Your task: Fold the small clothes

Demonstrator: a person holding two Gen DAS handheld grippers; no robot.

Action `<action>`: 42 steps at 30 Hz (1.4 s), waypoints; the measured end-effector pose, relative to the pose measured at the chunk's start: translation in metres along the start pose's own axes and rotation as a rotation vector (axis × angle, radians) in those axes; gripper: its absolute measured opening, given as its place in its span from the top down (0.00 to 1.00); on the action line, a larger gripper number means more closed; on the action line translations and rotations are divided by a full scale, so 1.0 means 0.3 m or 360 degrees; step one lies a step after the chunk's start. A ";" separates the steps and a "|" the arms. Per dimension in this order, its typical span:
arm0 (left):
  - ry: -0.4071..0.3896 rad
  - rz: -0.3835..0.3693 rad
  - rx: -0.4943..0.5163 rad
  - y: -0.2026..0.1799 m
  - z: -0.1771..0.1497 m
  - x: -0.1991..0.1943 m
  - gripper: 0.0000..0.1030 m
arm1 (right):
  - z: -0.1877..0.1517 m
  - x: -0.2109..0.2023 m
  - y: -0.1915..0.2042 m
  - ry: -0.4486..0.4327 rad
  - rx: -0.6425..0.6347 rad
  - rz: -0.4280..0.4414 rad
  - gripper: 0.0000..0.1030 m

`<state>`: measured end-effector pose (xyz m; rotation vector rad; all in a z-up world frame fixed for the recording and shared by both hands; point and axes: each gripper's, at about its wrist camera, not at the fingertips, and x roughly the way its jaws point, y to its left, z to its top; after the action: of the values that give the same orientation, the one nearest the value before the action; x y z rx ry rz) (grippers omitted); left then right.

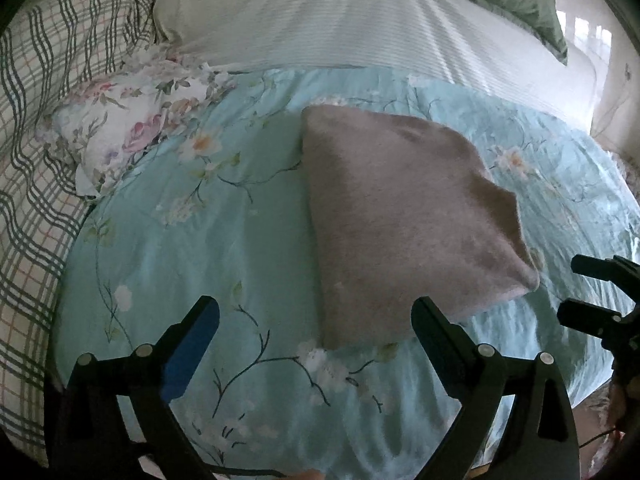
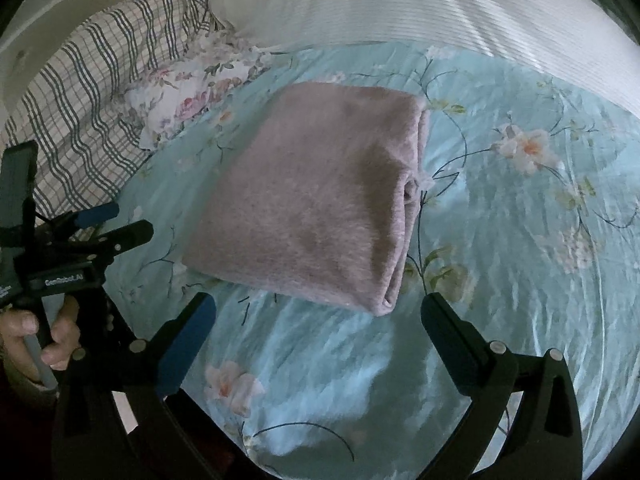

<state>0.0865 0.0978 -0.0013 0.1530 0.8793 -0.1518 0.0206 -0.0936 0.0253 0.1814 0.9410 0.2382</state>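
Right wrist: fuzzy mauve folded cloth (image 2: 316, 196)

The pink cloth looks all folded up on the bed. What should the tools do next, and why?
Probably back both tools away. The pink cloth lies folded in a neat block on the blue flowered sheet, and the left tool and right tool stand open, holding nothing.
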 end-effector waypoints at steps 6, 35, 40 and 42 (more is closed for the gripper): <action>-0.0016 0.0108 0.0051 -0.017 0.013 0.009 0.06 | 0.029 0.023 -0.001 0.0017 -0.0033 -0.0012 0.01; -0.0033 0.0221 0.0120 -0.035 0.041 0.028 0.06 | 0.137 0.080 0.028 0.0041 -0.0128 0.0011 0.01; -0.0012 0.0225 0.0123 -0.044 0.037 0.047 0.06 | 0.136 0.097 0.013 0.0059 -0.0103 0.0011 0.01; -0.0004 0.0224 0.0123 -0.045 0.035 0.054 0.06 | 0.135 0.105 0.008 0.0066 -0.0091 0.0008 0.01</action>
<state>0.1020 0.0814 -0.0080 0.2861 0.8575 -0.0543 0.0713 -0.0845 0.0248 0.1266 0.9740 0.2742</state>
